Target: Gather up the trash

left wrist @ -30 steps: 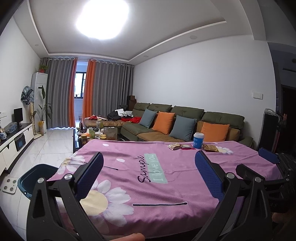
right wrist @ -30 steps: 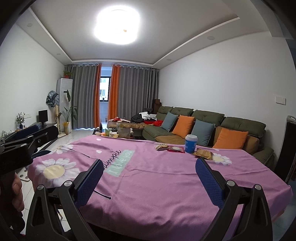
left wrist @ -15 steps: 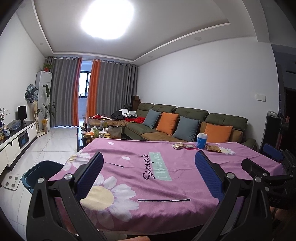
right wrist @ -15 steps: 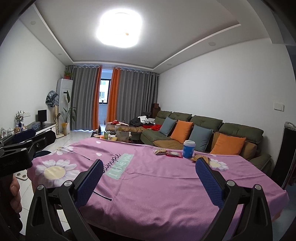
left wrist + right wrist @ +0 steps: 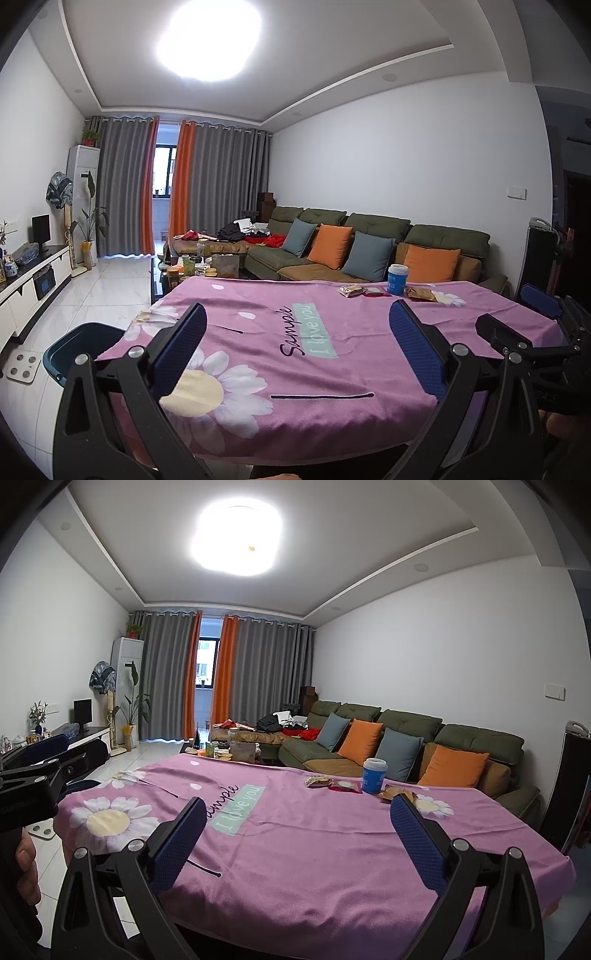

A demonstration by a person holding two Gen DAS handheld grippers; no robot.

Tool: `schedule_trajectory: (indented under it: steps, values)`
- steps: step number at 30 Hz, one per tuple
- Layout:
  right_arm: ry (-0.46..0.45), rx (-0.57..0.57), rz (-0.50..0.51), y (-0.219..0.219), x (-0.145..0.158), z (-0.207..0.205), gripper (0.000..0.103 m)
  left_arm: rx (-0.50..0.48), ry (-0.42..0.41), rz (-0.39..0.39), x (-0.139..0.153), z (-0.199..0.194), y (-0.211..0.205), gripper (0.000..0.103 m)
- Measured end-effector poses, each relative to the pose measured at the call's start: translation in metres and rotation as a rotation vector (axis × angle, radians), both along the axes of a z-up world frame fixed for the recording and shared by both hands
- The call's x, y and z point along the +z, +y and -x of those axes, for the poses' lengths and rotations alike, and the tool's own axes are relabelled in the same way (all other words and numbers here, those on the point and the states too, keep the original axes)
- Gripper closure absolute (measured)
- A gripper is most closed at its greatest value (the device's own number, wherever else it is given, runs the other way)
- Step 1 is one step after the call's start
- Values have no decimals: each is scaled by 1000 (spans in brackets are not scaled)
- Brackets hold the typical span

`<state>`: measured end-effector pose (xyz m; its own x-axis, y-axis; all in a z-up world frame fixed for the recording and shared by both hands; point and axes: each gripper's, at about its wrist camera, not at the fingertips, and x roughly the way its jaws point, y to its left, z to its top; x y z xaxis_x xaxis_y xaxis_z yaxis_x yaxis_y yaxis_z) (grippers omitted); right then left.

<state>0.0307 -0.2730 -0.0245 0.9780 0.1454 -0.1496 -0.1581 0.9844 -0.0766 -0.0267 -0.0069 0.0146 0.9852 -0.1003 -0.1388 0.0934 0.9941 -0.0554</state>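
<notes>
Both grippers hung over the near edge of the table (image 5: 332, 369), the left gripper (image 5: 297, 343) and the right gripper (image 5: 297, 827) each with fingers spread wide and nothing between them. The trash lay well beyond them near the far edge: a wrapper (image 5: 317, 781), a red packet (image 5: 346, 785) and a brown wrapper (image 5: 397, 793) flanking a blue cup (image 5: 373, 775). A bin (image 5: 81, 350) stood on the floor off the table's left corner.
</notes>
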Motion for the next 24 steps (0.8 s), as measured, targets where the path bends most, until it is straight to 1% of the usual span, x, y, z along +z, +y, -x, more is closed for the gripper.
schedule_trajectory:
  steps: [24]
  values:
    - [-10, -1, -1, 1, 0, 6, 7, -14, -9, -14, 0, 13, -1, 6]
